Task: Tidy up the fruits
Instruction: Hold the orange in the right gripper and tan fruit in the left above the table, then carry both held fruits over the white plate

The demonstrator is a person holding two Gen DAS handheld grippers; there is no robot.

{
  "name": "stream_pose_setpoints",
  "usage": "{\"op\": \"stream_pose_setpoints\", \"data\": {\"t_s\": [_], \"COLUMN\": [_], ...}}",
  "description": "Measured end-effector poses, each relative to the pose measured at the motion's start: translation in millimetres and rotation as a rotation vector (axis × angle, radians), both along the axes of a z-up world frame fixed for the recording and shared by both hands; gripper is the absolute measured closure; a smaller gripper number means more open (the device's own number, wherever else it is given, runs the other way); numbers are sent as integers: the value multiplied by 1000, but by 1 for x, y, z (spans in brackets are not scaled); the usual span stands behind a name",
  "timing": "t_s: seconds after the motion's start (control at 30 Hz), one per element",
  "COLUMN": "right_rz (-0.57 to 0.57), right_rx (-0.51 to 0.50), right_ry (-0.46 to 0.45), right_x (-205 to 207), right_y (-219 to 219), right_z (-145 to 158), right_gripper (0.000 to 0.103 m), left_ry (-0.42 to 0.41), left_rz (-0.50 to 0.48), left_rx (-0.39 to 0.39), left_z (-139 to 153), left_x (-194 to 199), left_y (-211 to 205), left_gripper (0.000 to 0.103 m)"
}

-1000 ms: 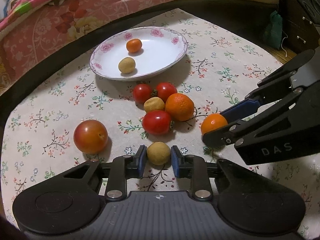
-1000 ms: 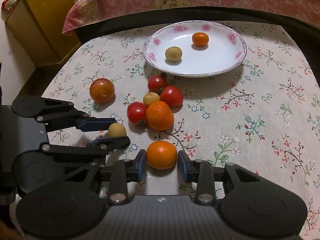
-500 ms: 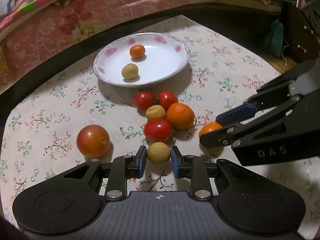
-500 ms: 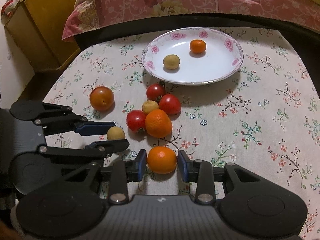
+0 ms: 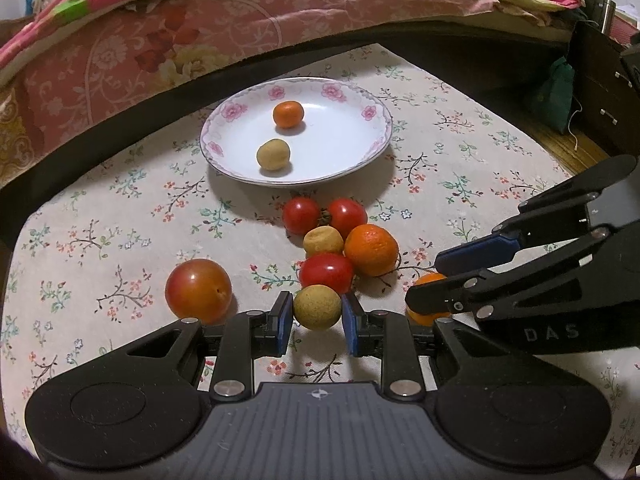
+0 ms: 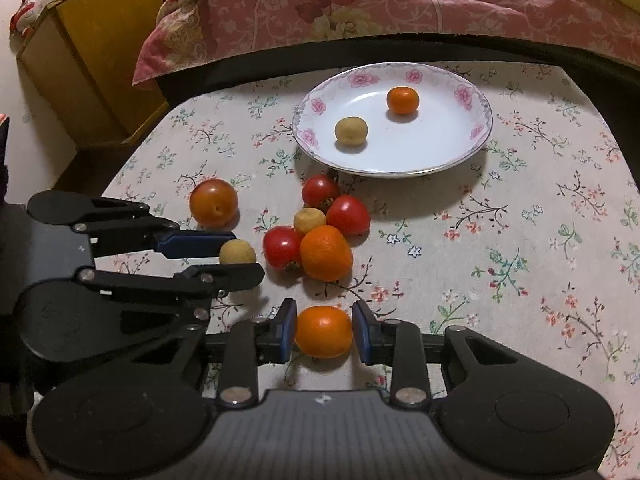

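Round tan fruit (image 5: 317,306) sits pinched in our left gripper (image 5: 316,318); our right gripper (image 6: 324,332), just closing, clamps a small orange tangerine (image 6: 323,332).

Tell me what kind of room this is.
Most likely a bedroom at home. A bed with a pink floral quilt runs along the far side of a small table under a flowered tablecloth, and a yellow wooden cabinet stands beside the bed.
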State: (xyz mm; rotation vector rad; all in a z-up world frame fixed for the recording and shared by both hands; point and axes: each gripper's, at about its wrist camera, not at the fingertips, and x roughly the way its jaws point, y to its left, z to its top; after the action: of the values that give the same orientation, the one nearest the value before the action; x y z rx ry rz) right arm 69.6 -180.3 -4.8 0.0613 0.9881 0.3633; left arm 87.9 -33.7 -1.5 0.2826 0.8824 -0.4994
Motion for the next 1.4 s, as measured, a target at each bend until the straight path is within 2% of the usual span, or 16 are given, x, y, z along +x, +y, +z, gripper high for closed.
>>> {"op": "stream_pose_setpoints", "data": {"t_s": [0.27, 0.83, 1.13, 1.4], "right_rz": [5, 51, -7, -43], "right_rx": [25, -8, 11, 20], "right_ry": [27, 50, 7, -56], "right_x": [3, -3, 3, 17], "right_y": [-1, 8, -5, -11], "right_z": [-6, -11, 3, 21], "right_gripper": [77, 77, 77, 77], "left_ry": [13, 53, 31, -11], "left_rz": [4, -2, 1, 27], "left_rx": [8, 34, -1, -47], "left_z": [-3, -12, -2, 15], "left_x": [1, 4, 5, 28], "left_y": [1, 0, -1, -12], "left_gripper": [69, 69, 69, 69]}}
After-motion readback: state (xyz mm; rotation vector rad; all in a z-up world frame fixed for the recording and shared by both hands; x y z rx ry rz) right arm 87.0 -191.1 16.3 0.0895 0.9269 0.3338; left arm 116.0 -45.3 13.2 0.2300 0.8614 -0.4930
